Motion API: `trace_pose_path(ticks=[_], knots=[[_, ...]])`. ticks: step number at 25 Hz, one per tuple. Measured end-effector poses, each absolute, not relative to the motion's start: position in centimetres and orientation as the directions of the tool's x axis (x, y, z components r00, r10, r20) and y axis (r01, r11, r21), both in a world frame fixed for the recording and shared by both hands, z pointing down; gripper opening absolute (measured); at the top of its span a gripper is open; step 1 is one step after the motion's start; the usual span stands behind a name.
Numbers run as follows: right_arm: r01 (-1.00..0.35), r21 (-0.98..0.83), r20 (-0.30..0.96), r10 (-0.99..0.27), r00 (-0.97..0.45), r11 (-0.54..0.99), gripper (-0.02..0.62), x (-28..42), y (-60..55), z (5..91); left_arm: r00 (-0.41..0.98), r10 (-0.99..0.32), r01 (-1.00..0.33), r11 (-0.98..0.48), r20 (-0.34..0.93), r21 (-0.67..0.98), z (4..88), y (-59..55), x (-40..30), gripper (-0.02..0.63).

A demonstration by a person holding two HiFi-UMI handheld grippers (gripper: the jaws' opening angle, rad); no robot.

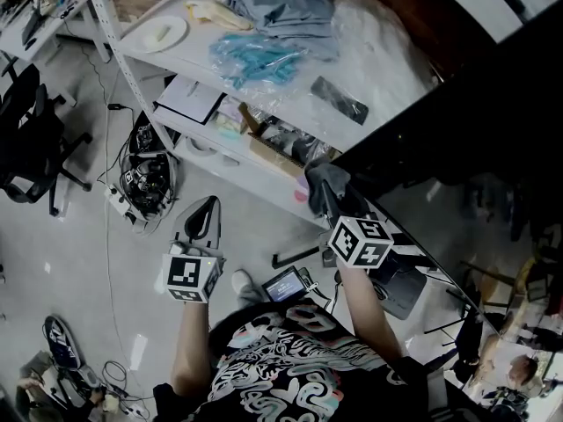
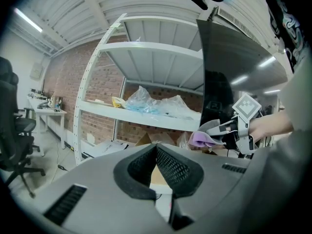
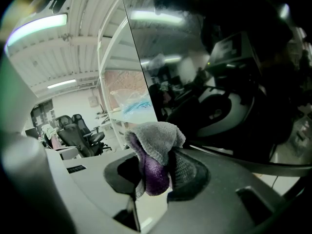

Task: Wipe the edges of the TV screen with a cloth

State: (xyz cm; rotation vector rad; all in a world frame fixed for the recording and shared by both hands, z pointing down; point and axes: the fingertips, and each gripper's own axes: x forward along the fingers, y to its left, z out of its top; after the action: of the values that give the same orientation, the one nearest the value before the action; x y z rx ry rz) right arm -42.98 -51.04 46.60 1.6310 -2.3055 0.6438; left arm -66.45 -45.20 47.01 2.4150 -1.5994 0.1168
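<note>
Closest to the head camera, the person's patterned black shirt (image 1: 290, 381) is filling the bottom of the view, with both arms reaching forward from it. Ahead and to the right, the TV screen (image 1: 493, 104) is standing as a big dark glossy panel, throwing back ceiling lights. Left of the TV screen, a white shelving rack (image 1: 198, 55) is carrying bags, folded fabric and boxes. The left gripper (image 2: 156, 152) is hanging low and well left of the TV screen, its 2 pads touching at the tips with nothing between them. The right gripper (image 3: 157, 172) is reaching in at the TV screen's left edge, near the lower corner, its 2 jaws pinching a bunched grey and purple cloth (image 3: 156, 138). I cannot tell whether the fabric is actually pressing on the bezel. To my eye the wiping is sitting at only 1 spot on that left edge. Nothing is showing which edges are already clean, so I would count the top, right and bottom runs as left to do.
</note>
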Motion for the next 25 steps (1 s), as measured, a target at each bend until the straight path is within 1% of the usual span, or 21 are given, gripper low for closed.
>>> trace_pose_path(ticks=[9, 13, 18, 22, 25], knots=[[-0.937, -0.165, 0.441, -0.827, -0.349, 0.307, 0.140, -44.1, -51.6, 46.7, 0.404, -0.895, -0.912, -0.379, 0.190, 0.158, 46.6, -45.1, -66.6, 0.017], [-0.922, -0.082, 0.455, -0.809, -0.372, 0.378, 0.140, -45.9, -51.2, 46.8, 0.420, -0.886, -0.908, -0.410, 0.196, 0.090, 45.7, -44.6, -65.8, 0.017], [-0.916, -0.016, 0.390, -0.841, -0.374, 0.400, 0.140, -46.3, -49.8, 44.2, 0.472, -0.866, -0.881, -0.470, 0.165, 0.052, 44.0, -44.3, -63.8, 0.017], [-0.920, -0.013, 0.366, -0.854, -0.369, 0.391, 0.138, -45.0, -47.6, 43.6, 0.485, -0.858, -0.872, -0.488, 0.166, 0.025, 43.5, -43.7, -62.7, 0.017], [-0.925, -0.025, 0.353, -0.862, -0.364, 0.380, 0.137, -43.4, -45.2, 43.3, 0.468, -0.879, -0.883, -0.469, 0.094, 0.013, 40.7, -42.7, -62.0, 0.017]])
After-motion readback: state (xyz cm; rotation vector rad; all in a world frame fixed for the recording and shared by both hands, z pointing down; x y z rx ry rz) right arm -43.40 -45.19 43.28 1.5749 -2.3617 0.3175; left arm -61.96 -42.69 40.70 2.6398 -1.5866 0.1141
